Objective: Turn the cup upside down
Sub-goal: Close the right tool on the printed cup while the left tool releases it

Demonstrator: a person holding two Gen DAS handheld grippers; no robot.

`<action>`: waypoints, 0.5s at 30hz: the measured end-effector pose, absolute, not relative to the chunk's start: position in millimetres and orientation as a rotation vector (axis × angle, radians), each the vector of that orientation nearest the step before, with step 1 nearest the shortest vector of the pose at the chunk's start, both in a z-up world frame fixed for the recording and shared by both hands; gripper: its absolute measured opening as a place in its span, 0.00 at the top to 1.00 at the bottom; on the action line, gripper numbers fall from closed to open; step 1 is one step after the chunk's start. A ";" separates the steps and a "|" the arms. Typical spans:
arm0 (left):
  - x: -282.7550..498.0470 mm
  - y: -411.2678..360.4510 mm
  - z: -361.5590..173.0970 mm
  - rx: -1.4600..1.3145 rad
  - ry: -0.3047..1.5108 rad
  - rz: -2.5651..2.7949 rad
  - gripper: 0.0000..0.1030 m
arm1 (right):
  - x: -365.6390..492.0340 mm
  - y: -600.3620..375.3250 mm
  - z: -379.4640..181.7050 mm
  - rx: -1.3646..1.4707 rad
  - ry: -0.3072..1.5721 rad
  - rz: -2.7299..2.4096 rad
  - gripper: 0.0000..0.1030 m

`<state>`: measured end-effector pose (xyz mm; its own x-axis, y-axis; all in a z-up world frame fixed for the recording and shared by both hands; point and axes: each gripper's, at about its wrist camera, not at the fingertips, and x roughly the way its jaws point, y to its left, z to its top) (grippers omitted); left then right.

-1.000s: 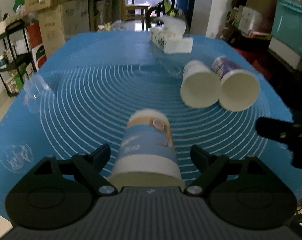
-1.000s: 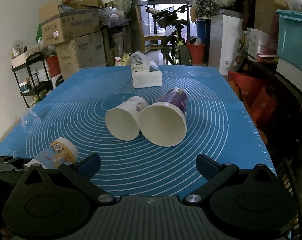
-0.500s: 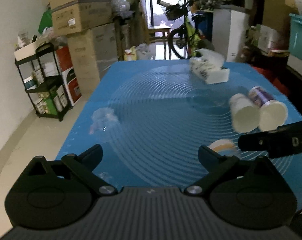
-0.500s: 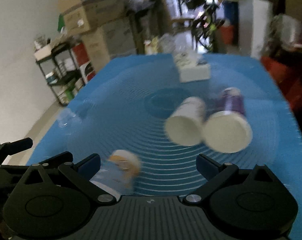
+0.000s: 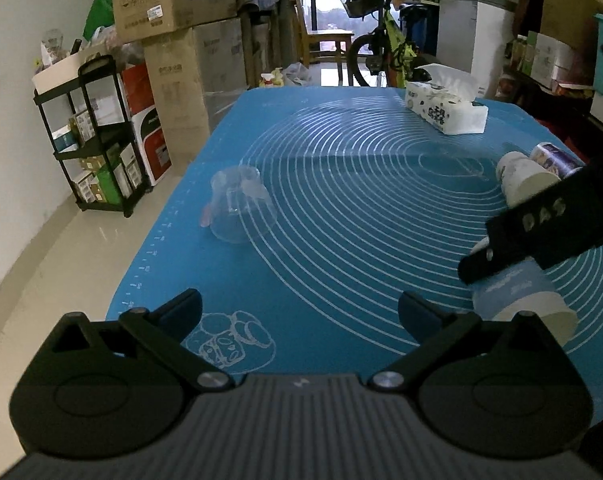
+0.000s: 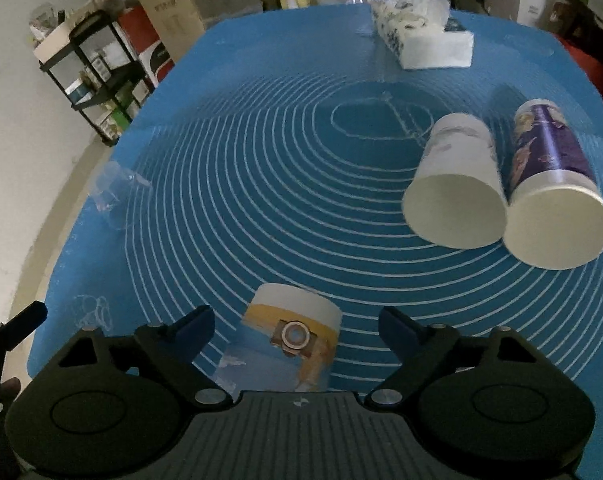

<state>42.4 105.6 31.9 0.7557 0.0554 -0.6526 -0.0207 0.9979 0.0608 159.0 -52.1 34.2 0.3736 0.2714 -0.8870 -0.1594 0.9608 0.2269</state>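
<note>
- Left wrist view: my left gripper (image 5: 299, 310) is spread wide with nothing between its fingers, pointing down the blue mat (image 5: 341, 208) on the bench. The blue-and-yellow cup (image 5: 521, 300) lies off to its right, near the bench's front edge, partly hidden behind the dark body of my right gripper (image 5: 541, 228). A clear plastic cup (image 5: 237, 204) sits ahead and to the left, well apart from it.
- Right wrist view: my right gripper (image 6: 297, 330) is also wide and holds nothing, but the blue-and-yellow cup (image 6: 289, 344) lies on its side directly between the fingers, touching neither. Its long axis runs roughly along my line of reach, base pointing away, mouth hidden under the gripper body. I judge the right hand far better placed: closing across the cup's width should take it, then a turn of the wrist sets it mouth-down.
- A white cup (image 6: 457, 196) and a purple cup (image 6: 553, 192) lie side by side, farther right; a tissue pack (image 6: 421, 44) sits at the back.
</note>
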 end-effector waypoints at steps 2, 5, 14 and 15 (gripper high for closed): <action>42.4 107.6 30.5 0.044 0.716 0.043 0.00 | 163.1 -52.0 28.8 0.118 1.193 0.285 0.31; 41.6 108.2 29.5 0.039 0.716 0.041 0.00 | 161.5 -53.7 29.6 0.140 1.183 0.299 0.37; 37.9 102.9 34.6 -0.026 0.659 0.064 0.00 | 101.3 -67.2 44.7 -0.036 0.617 0.240 0.38; 37.4 101.6 35.0 -0.034 0.654 0.063 0.00 | 95.3 -67.9 39.3 -0.051 0.570 0.222 0.38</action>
